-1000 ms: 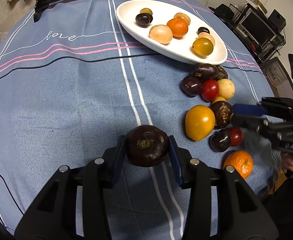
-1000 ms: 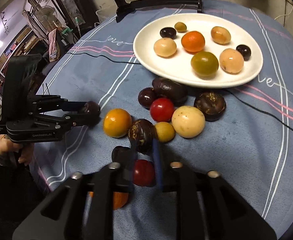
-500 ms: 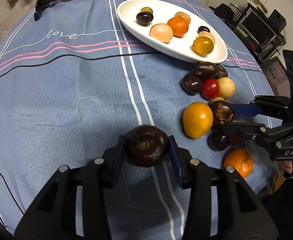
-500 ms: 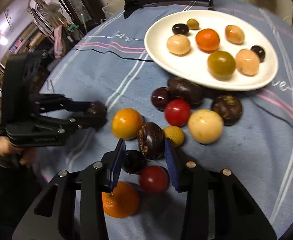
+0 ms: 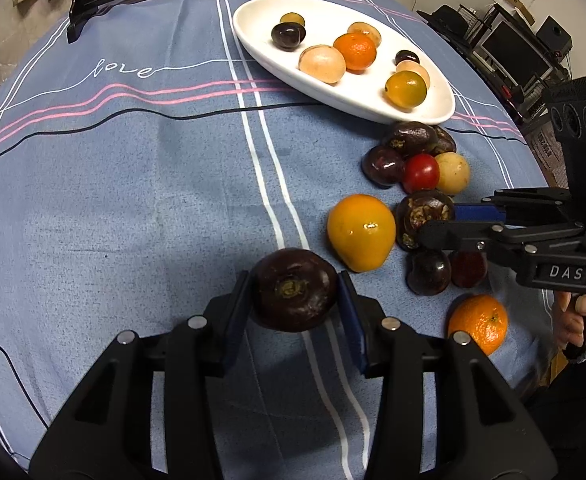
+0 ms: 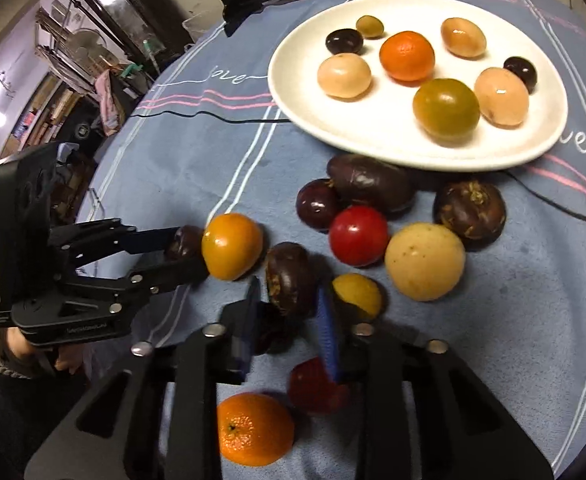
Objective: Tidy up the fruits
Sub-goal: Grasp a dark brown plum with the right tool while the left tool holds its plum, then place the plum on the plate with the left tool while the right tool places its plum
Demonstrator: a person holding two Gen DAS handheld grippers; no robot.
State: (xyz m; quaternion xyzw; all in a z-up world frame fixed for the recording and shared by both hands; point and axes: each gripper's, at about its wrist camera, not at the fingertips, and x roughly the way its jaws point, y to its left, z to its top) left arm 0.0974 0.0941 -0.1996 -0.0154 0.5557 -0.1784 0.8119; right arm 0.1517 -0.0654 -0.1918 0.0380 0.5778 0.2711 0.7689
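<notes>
While your left gripper [image 5: 295, 294] clamps a mangosteen [image 5: 293, 290] above the blue counter [image 5: 133, 200], your right gripper's [image 6: 289, 300] fingers are closing around another dark fruit [image 6: 289, 276], crowded by tomatoes [image 6: 229, 246] near the plate [image 6: 293, 92].

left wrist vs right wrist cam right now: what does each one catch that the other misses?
Left wrist only: the stem end of the dark fruit clamped in the left gripper, and monitors behind the table.

Right wrist only: the small yellow fruit beside the right gripper, whose jaws are closing around a dark wrinkled fruit, and shelves at left.

Both: the white plate, the orange mandarin on the cloth, the red tomato.
</notes>
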